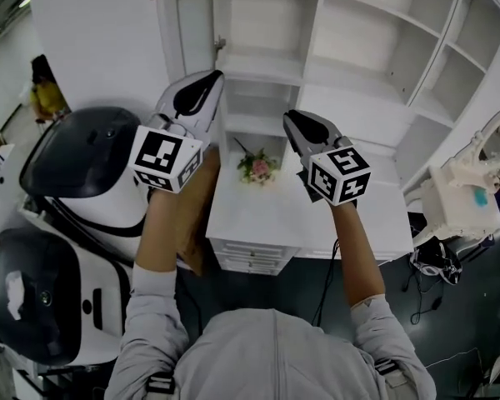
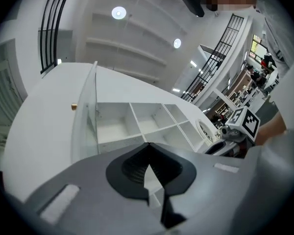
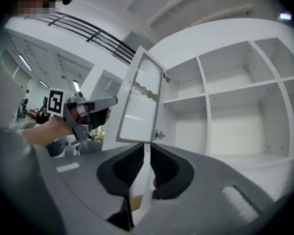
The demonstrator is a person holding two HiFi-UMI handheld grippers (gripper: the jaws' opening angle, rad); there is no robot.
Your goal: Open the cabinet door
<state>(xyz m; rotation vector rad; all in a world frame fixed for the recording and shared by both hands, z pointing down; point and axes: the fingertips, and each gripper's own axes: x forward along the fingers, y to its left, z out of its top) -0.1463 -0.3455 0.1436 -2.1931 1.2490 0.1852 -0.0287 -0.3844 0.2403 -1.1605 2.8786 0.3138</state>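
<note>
Cabinet door (image 3: 139, 102) stands swung wide from the white cabinet (image 3: 235, 92), shelves exposed; opening appears essentially complete. Left tongs (image 2: 148, 151) closed, empty; right tongs (image 3: 147, 155) narrowly parted, holding nothing.

Both arms were extended forward, side by side and apart. The left gripper (image 1: 207, 83) was tilted slightly upward, jaws fully closed, tips meeting, nothing between them. The right gripper (image 1: 292, 122) had its jaws parted by a narrow gap, gripping nothing. The left forearm (image 1: 160, 232) and right forearm (image 1: 356, 240) were bare, grey sleeves (image 1: 154, 307) at the elbows.
</note>
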